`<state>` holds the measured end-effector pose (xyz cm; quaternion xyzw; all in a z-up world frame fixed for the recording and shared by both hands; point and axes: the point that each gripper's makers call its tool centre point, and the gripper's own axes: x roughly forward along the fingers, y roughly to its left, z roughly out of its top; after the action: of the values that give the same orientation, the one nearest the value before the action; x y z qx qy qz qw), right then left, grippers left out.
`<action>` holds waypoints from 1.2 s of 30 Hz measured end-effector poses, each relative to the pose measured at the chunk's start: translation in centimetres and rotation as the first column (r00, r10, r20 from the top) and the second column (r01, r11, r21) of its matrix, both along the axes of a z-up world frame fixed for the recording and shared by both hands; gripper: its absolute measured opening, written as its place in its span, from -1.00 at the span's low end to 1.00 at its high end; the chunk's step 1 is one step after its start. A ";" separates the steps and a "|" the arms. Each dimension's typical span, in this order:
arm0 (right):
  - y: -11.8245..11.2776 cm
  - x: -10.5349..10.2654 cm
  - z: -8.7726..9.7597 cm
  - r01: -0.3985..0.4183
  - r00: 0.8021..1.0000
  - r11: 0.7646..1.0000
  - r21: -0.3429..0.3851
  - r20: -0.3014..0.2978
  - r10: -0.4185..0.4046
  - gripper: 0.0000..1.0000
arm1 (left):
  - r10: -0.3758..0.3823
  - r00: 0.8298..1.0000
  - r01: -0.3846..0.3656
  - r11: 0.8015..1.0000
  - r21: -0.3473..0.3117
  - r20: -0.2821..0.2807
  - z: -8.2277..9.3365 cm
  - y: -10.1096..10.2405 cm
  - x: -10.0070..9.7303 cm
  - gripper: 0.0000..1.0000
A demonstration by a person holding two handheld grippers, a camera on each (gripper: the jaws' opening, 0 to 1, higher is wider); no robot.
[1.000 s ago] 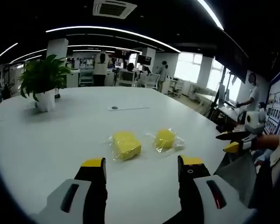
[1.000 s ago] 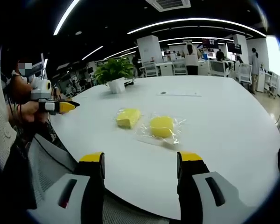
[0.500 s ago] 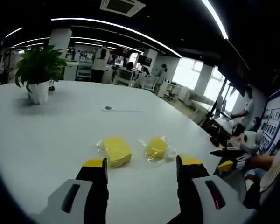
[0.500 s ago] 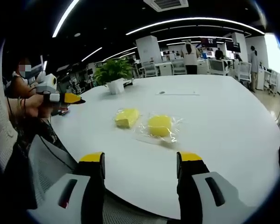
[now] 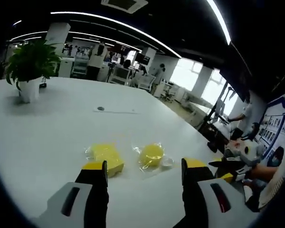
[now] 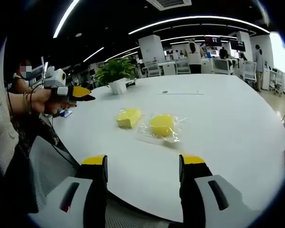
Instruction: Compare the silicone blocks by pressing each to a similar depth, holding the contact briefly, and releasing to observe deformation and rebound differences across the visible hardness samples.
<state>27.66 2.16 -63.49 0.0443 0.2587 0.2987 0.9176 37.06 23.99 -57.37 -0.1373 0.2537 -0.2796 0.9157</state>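
Note:
Two yellow silicone blocks in clear wrap lie side by side on the white table (image 5: pixel 47 133). In the left gripper view, the squarish block (image 5: pixel 104 156) sits just beyond my left jaw tip and the rounder block (image 5: pixel 152 154) lies between the jaws, farther out. My left gripper (image 5: pixel 145 166) is open, above the table and short of both blocks. In the right gripper view the squarish block (image 6: pixel 128 117) and the rounder block (image 6: pixel 162 124) lie well ahead of my open right gripper (image 6: pixel 142 161), which hovers at the table's near edge. The left gripper (image 6: pixel 78 92) shows at left, hand-held.
A potted plant (image 5: pixel 28 71) (image 6: pixel 115 76) stands at the table's far side. A small dark disc (image 5: pixel 100 108) lies beyond the blocks. A grey mesh chair (image 6: pixel 52 166) is beside the table edge. The right gripper (image 5: pixel 225 171) shows at right. Desks and people fill the background.
My left gripper has come forward over the table toward the blocks, and the right gripper view shows it shifting right. The blocks lie as before. My right gripper has barely moved.

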 end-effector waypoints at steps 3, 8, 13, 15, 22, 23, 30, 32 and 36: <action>0.0 0.1 -0.1 0.002 1.000 1.000 0.001 -0.003 -0.002 0.11 | -0.019 1.000 0.019 1.000 -0.005 -0.009 -0.1 -0.6 0.5 0.21; 0.0 0.1 -0.3 0.006 1.000 1.000 0.003 -0.009 -0.006 0.10 | -0.044 0.999 0.044 0.999 0.001 -0.019 -0.3 -1.7 1.5 0.20; -0.1 0.3 -0.3 0.007 1.000 1.000 0.002 -0.011 -0.007 0.08 | -0.070 0.997 0.070 0.998 0.003 -0.021 -0.4 -2.7 2.4 0.21; -0.2 0.3 -0.4 0.010 1.000 1.000 0.002 -0.014 -0.010 0.07 | -0.071 0.997 0.071 0.997 0.003 -0.016 -0.4 -3.0 2.9 0.22; -0.4 0.6 -0.5 0.016 1.000 1.000 0.002 -0.022 -0.016 0.06 | -0.083 0.996 0.083 0.996 -0.023 -0.029 -0.7 -4.0 4.3 0.23; -0.4 0.5 -0.6 0.017 1.000 1.000 0.002 -0.026 -0.017 0.05 | -0.083 0.996 0.082 0.996 -0.027 -0.030 -0.8 -4.1 4.5 0.23; -0.3 0.4 -0.7 0.018 0.999 1.000 0.002 -0.033 -0.018 0.05 | -0.086 0.995 0.084 0.995 -0.050 -0.049 -1.3 -5.0 5.6 0.23; -0.4 0.4 -0.7 0.021 0.999 1.000 0.006 -0.037 -0.020 0.05 | -0.092 0.994 0.088 0.994 -0.063 -0.060 -1.6 -5.3 5.9 0.23; -0.5 0.5 -0.7 0.024 0.999 1.000 0.005 -0.039 -0.024 0.05 | -0.101 0.993 0.098 0.994 -0.055 -0.066 -2.1 -5.7 6.4 0.24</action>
<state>28.13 1.71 -64.18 0.0557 0.2749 0.2874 0.9158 43.41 18.29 -59.51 -0.1577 0.2842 -0.3265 0.8876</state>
